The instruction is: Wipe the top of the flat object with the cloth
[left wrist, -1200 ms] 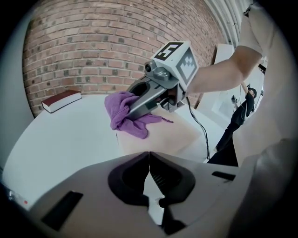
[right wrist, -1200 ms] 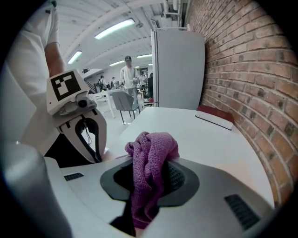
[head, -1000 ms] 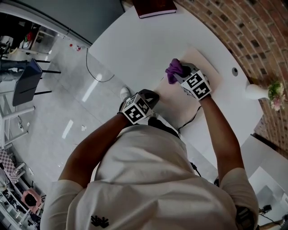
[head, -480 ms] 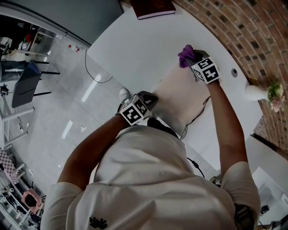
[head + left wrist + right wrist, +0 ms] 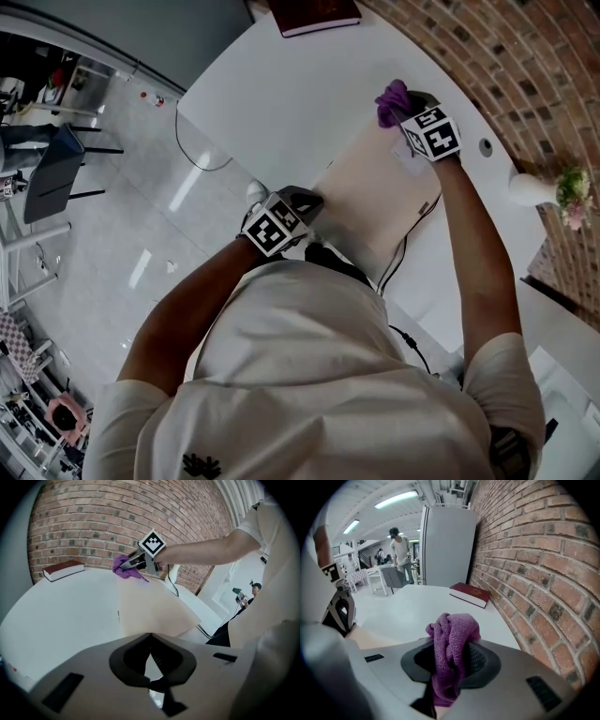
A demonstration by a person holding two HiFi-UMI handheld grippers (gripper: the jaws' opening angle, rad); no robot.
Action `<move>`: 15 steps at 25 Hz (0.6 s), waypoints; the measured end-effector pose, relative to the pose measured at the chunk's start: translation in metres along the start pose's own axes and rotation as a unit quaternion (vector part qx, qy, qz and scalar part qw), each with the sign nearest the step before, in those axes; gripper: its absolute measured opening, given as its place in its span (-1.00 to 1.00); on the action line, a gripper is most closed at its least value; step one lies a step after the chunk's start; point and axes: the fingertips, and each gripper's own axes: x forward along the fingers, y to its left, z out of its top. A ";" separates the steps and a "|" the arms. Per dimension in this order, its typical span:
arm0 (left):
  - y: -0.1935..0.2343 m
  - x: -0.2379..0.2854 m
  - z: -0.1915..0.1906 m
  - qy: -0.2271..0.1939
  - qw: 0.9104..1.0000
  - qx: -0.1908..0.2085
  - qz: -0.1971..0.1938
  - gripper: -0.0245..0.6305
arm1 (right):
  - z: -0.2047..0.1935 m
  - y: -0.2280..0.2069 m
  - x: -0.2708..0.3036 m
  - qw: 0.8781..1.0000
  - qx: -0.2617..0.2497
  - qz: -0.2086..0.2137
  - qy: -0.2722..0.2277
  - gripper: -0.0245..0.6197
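Board (image 5: 373, 199): beige and flat on the white table (image 5: 281, 94). Its long side runs from near left to far right.
Cloth (image 5: 392, 101): purple and bunched, sitting at the board's far end.
Right gripper (image 5: 405, 112): clamped on the cloth. The wad fills the gap between the jaws and hangs below them.
Left gripper (image 5: 298, 202): jaws together, with nothing that I can see between them. It sits at the board's near left corner, and I cannot tell whether it presses the edge or only hovers.
Stage: I judge the wipe is under way, with the cloth at the far limit of a stroke.
Risk, overrun: if I push any farther, the cloth runs off the board onto the table.
Risk, sliding: if my left gripper is not truly pinning the corner, a hard pull back could drag the board with it.
Risk, cable (image 5: 401, 251): it lies just beside the board's near right edge, so a shifted board could snag it.
Risk, cloth: bunched this tight, little of it touches the top, and heavy drag might tug it from the jaws.
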 end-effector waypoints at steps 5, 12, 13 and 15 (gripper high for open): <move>-0.001 -0.002 0.000 -0.011 1.000 -0.013 0.003 -0.85 | 0.018 0.050 -0.037 0.998 -0.031 0.038 -0.037 -0.56; -0.005 -0.004 0.003 -0.020 0.998 -0.056 0.000 -0.85 | 0.017 0.169 -0.088 0.985 -0.084 0.137 -0.057 -0.56; -0.005 -0.003 0.003 -0.020 0.998 -0.057 0.000 -0.85 | 0.014 0.185 -0.091 0.983 -0.091 0.149 -0.056 -0.56; -0.006 -0.003 0.003 -0.020 0.998 -0.061 0.001 -0.85 | 0.004 0.213 -0.095 0.979 -0.105 0.170 -0.050 -0.56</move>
